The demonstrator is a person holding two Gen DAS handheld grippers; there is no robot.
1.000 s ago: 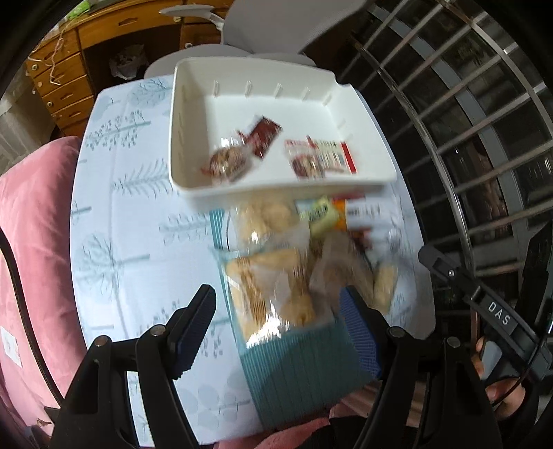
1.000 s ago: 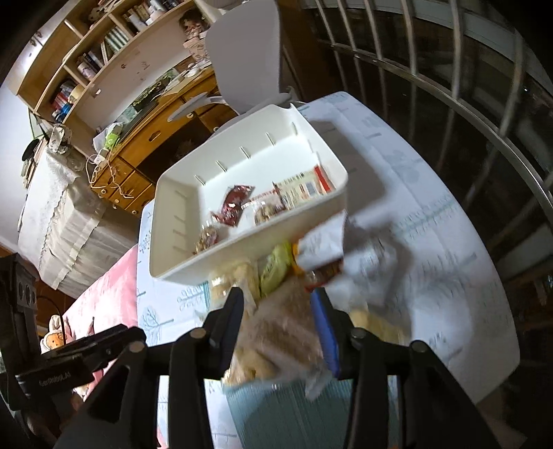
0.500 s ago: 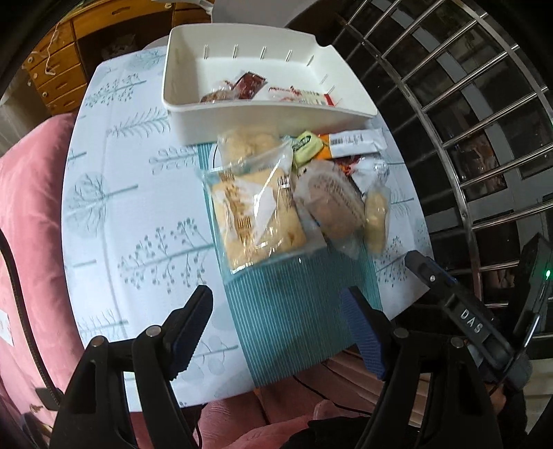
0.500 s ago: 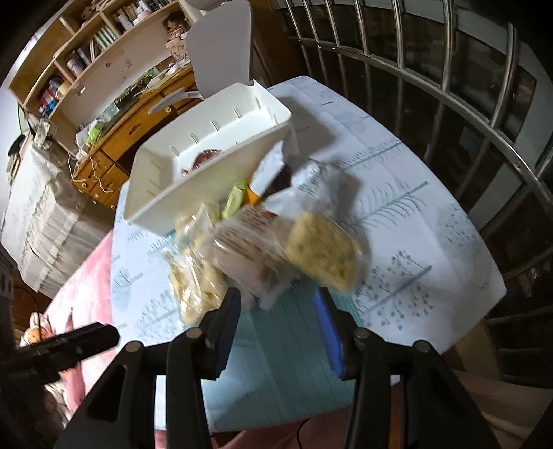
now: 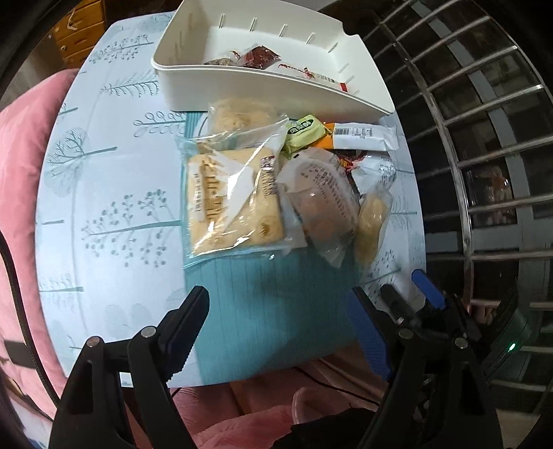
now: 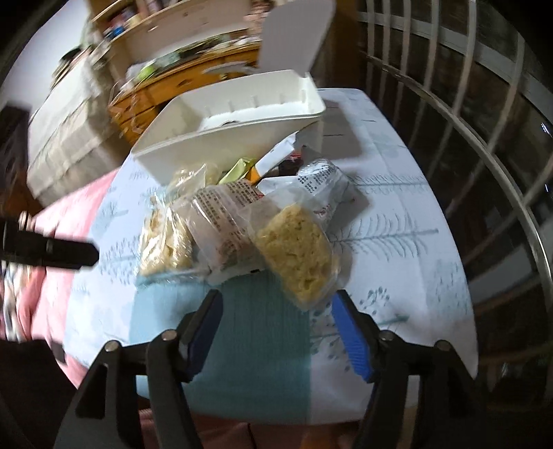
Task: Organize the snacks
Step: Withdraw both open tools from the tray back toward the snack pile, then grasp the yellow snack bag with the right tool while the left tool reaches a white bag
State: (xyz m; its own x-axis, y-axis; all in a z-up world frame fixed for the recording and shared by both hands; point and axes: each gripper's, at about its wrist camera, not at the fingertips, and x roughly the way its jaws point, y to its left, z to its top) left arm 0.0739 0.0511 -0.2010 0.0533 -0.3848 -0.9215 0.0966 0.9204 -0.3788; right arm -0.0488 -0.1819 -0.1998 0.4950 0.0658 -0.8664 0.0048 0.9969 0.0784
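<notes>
A white bin (image 5: 276, 86) stands at the far side of the table and holds a few small wrapped snacks (image 5: 259, 57). A pile of packets lies in front of it on a teal mat (image 5: 269, 311): a large clear cracker pack (image 5: 231, 200), a round cake packet (image 5: 321, 197), a yellow crisp-rice bar (image 6: 297, 255), a green candy (image 5: 304, 129). My left gripper (image 5: 280, 321) is open and empty over the mat's near end. My right gripper (image 6: 280, 328) is open and empty, just short of the rice bar. The bin also shows in the right wrist view (image 6: 235, 124).
The small round table (image 5: 103, 207) has a tree-print cloth. A metal window grille (image 5: 484, 138) runs along the right. A pink cushion (image 5: 17, 172) lies left. A wooden desk (image 6: 179, 86) and white chair (image 6: 293, 31) stand behind the bin.
Both grippers have pulled back toward the near edge of the table and lowered. The pile now lies farther ahead of them. The right view is motion-blurred.
</notes>
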